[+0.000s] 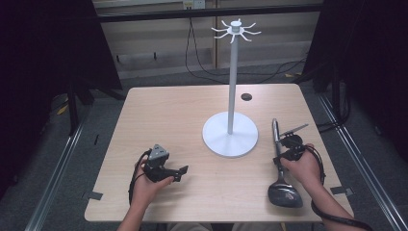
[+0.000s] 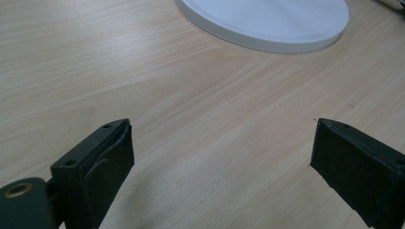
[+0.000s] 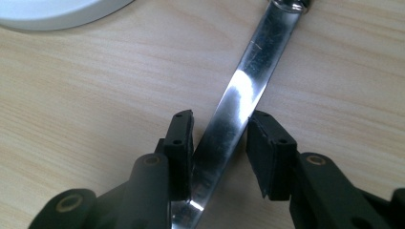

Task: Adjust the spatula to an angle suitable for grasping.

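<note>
1. A ladle [image 1: 281, 163] was seen lying on the table [image 1: 168, 120] at its right side, bowl toward the person, handle running away beside the white stand [image 1: 230, 134].
2. The right claw [image 3: 220, 138] was set astride the handle, jaws narrowly apart, not yet clamped.
3. The left claw [image 2: 222, 143] was held wide open and empty, well apart from the ladle.

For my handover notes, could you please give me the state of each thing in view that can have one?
Left gripper: jaws wide open, nothing between them, over bare table.
Right gripper: jaws straddling the ladle's handle, not fully closed on it.
Ladle: lying flat on the table.
White hook stand: upright, hooks bare.
</note>
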Available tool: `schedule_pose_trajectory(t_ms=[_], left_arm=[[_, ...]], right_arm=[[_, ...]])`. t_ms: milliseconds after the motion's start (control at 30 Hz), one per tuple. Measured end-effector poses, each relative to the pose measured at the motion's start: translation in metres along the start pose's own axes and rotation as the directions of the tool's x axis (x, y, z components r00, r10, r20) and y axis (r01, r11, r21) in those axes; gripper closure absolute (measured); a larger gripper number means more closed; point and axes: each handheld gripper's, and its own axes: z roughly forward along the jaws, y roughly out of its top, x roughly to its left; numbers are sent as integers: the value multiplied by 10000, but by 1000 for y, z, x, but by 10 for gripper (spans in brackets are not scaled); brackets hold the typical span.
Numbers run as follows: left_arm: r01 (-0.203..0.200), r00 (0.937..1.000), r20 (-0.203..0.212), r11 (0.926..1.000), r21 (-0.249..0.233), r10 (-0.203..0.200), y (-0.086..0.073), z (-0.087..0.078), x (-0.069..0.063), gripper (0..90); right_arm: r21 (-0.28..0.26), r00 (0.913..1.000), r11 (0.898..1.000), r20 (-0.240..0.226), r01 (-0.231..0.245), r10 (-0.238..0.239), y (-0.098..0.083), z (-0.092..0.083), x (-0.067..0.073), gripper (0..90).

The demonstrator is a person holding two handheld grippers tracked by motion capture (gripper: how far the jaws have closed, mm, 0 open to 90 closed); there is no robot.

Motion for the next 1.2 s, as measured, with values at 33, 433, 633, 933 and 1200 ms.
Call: schedule_pose_trajectory(t_ms=[33,433,633,933,1200], left_arm=[[0,10000,2,10000,-4,0,0,0,0,71],[35,10000,82,10000,-57,-35,1,1,-1,72],[36,10000,51,10000,19,-36,0,2,-2,71],[-90,9999,77,9999,105,89,0,3,-3,73],[-85,9999,142,9999,111,83,0,3,-1,73]], right_arm=[[65,10000,9999,-22,-91,91,1,0,-1,654],[313,9958,9954,-119,-905,909,7,0,-13,730],[299,9967,9963,33,-810,809,7,0,-11,719],[168,9924,9922,62,-1234,1233,6,0,-12,757],[-492,9832,9825,-427,-1794,1774,-1,-5,-24,760]])
